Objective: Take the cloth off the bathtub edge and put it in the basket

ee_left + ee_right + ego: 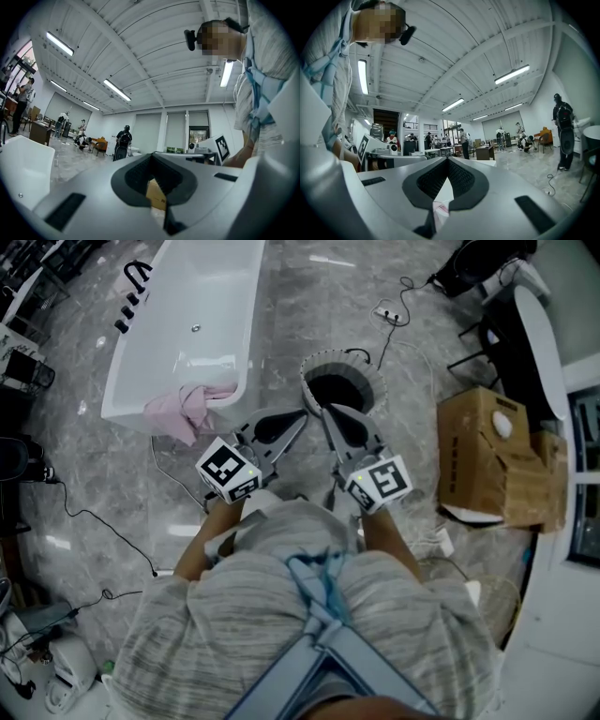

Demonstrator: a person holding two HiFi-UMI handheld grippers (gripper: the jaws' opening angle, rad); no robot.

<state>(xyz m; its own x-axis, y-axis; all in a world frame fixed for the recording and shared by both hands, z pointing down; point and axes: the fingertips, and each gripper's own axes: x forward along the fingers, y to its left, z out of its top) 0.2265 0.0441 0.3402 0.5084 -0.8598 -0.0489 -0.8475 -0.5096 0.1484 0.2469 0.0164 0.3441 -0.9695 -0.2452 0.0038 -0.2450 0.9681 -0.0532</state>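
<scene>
Task not started — pink cloth point(183, 410) lay on bathtub point(125, 373) edge, upper left; basket point(371, 372) upper centre; left gripper point(300, 418) and right gripper point(325, 412) both closed, holding nothing.

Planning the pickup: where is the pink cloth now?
In the head view, the cloth hangs over the near end of the bathtub, upper left, left of the basket.

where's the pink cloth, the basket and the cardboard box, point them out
pink cloth point(183, 411), head view, on its bunched middle folds
basket point(345, 358), head view, on its far rim
cardboard box point(483, 470), head view, on its top face
</scene>
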